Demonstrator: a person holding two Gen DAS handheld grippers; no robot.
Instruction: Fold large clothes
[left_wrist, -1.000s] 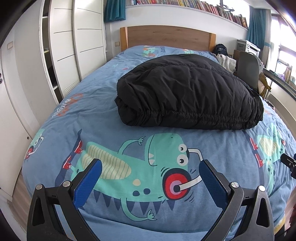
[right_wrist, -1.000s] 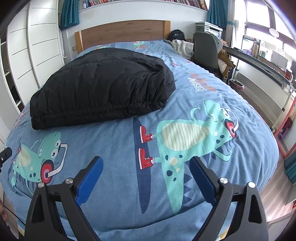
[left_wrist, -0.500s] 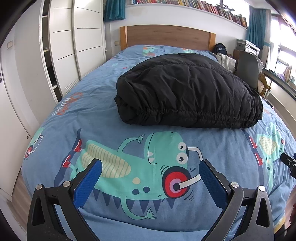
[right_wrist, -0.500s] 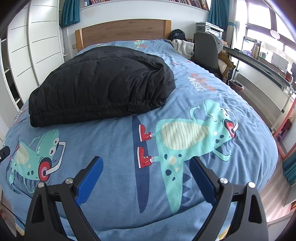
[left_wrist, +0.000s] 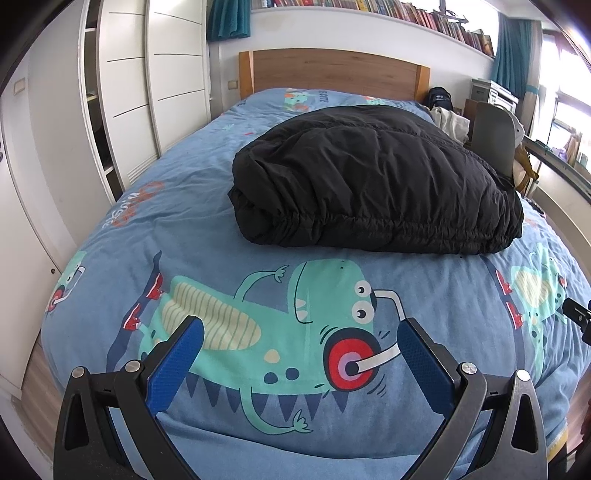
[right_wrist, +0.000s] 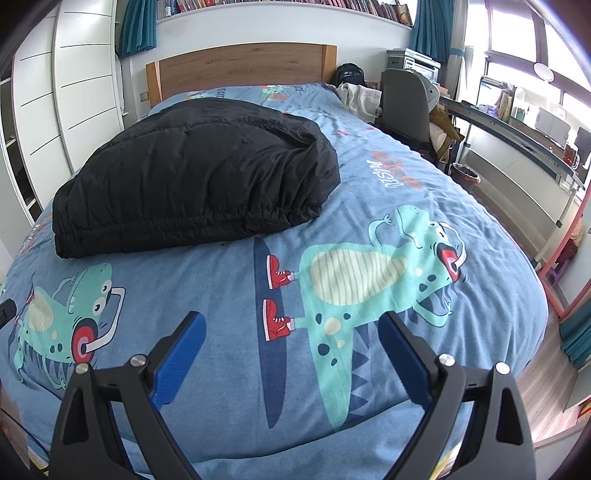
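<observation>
A black puffy jacket lies folded into a thick bundle on the middle of the bed; it also shows in the right wrist view. My left gripper is open and empty, hovering over the bed's near end, well short of the jacket. My right gripper is open and empty, also over the near end and apart from the jacket. The left gripper's edge shows at the far left of the right wrist view.
The bed has a blue dinosaur-print cover and a wooden headboard. White wardrobes stand along the left. A grey chair, a desk and a red bin stand on the right.
Both grippers have drawn back slightly from the bed; the jacket has stayed still. Both stay open.
</observation>
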